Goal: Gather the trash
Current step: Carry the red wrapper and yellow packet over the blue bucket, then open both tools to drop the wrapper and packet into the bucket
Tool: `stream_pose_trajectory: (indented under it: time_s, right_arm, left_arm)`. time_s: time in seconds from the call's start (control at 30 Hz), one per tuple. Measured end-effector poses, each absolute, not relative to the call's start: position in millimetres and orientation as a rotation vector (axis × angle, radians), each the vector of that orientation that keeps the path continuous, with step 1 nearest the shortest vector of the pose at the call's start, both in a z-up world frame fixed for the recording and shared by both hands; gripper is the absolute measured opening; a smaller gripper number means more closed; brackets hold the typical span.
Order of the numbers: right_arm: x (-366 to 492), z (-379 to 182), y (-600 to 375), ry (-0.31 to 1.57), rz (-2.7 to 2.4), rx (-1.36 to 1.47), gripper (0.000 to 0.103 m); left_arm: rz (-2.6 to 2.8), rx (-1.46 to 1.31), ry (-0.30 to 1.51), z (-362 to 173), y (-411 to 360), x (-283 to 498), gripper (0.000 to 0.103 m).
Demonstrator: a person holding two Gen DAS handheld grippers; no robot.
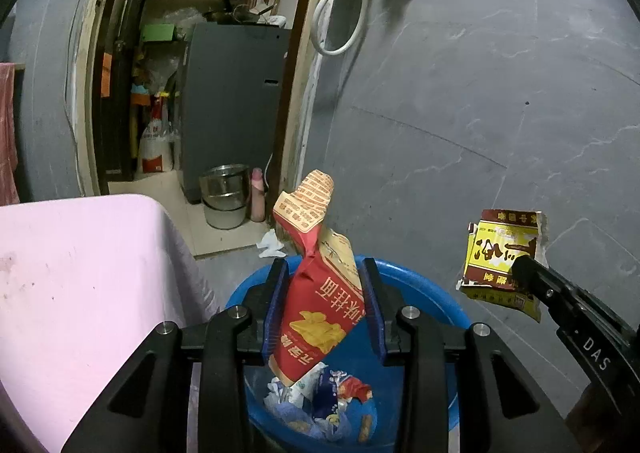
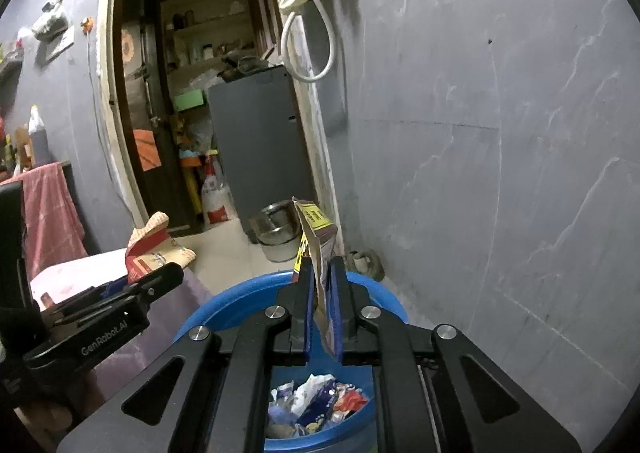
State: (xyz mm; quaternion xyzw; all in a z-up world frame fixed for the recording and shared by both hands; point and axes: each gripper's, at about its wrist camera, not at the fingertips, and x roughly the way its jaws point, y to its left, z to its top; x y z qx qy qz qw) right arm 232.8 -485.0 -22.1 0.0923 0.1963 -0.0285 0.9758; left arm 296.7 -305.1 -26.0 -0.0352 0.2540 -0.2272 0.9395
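My left gripper holds a crumpled red and cream noodle wrapper between its blue pads, right above the blue trash bin. The bin holds several crumpled wrappers. My right gripper is shut on a yellow and red packet, seen edge-on, above the same bin. In the left wrist view the right gripper and its packet are at the right. In the right wrist view the left gripper and the noodle wrapper are at the left.
A pink table stands left of the bin. A grey tiled wall is behind it. An open doorway shows a grey cabinet, a steel bucket and a white tissue on the floor. A white hose hangs on the wall.
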Motion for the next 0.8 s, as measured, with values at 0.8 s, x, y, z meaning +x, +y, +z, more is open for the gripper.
stream_pose_trajectory:
  time_s: [0.8]
  right_arm:
    - [238.4,-22.8,-493.4,0.427,-0.072,0.208,0.026]
  left_arm:
    - [-0.447,-0.140,0.544,-20.5,-290.9,304.2,0.067]
